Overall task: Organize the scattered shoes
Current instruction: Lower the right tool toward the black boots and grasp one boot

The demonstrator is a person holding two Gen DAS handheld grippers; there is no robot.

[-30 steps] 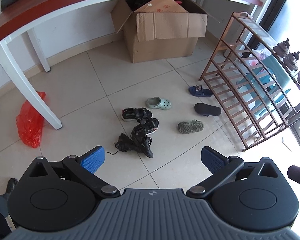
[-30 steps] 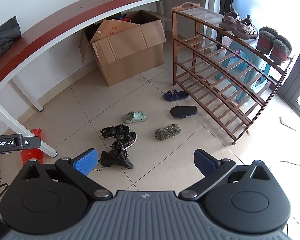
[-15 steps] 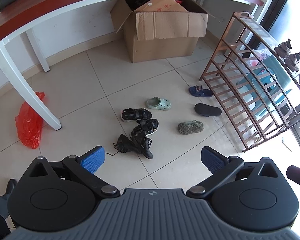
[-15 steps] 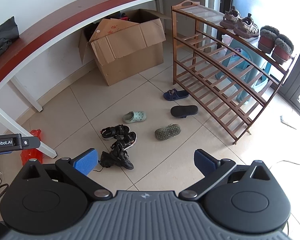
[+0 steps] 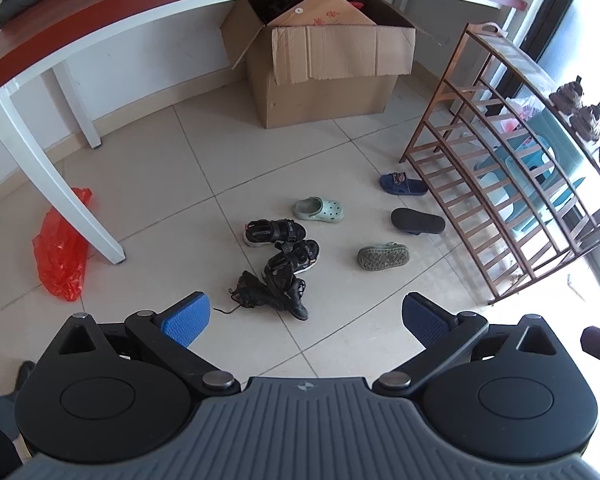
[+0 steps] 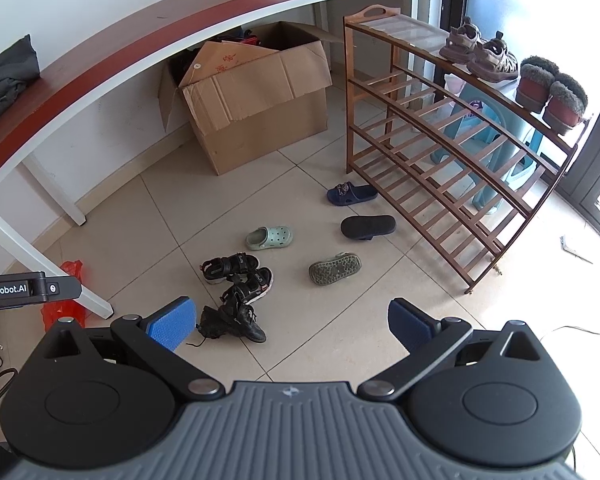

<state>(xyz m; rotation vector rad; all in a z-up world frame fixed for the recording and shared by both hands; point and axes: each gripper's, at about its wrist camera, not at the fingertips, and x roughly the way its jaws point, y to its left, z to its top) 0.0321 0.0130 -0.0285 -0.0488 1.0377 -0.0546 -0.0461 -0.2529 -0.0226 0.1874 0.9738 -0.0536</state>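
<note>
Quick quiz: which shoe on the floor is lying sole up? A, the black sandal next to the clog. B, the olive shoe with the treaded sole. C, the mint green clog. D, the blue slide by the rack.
B: the olive shoe shows its treaded sole facing up, while the clog, blue slide and sandal sit upright.
</note>
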